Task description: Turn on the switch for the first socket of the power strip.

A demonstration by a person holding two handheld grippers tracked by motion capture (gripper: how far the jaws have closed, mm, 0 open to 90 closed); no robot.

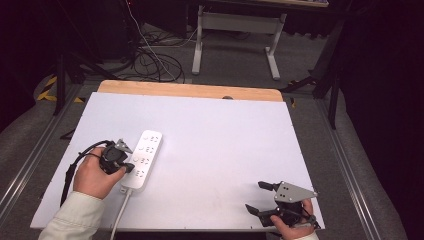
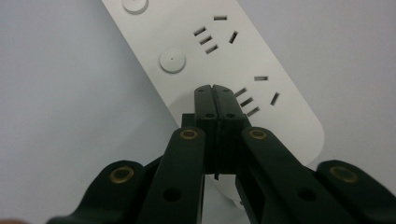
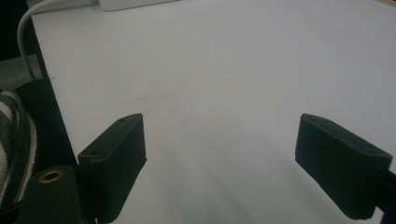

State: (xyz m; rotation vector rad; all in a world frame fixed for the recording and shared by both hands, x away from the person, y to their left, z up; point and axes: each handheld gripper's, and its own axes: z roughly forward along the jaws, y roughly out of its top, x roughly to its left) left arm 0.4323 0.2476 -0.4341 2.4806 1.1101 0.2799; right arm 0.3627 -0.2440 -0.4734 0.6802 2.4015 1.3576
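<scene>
A white power strip (image 1: 143, 158) with several sockets and round buttons lies slanted on the left part of the white table (image 1: 215, 145). My left gripper (image 1: 129, 168) is shut, its tips on the near end of the strip from the left. In the left gripper view the two jaws meet at the left gripper (image 2: 213, 89), right beside a socket on the power strip (image 2: 261, 56), in line with the round buttons (image 2: 172, 61). Nothing is between them. My right gripper (image 1: 256, 196) rests at the table's near right corner. Its jaws stand wide apart over bare table at the right gripper (image 3: 219, 135).
The strip's white cable (image 1: 120, 212) runs off the near table edge; the cable (image 3: 25, 32) also shows in the right gripper view. A wooden edge (image 1: 190, 90) borders the far side. Beyond it are floor cables (image 1: 150, 62) and a desk frame (image 1: 235, 35).
</scene>
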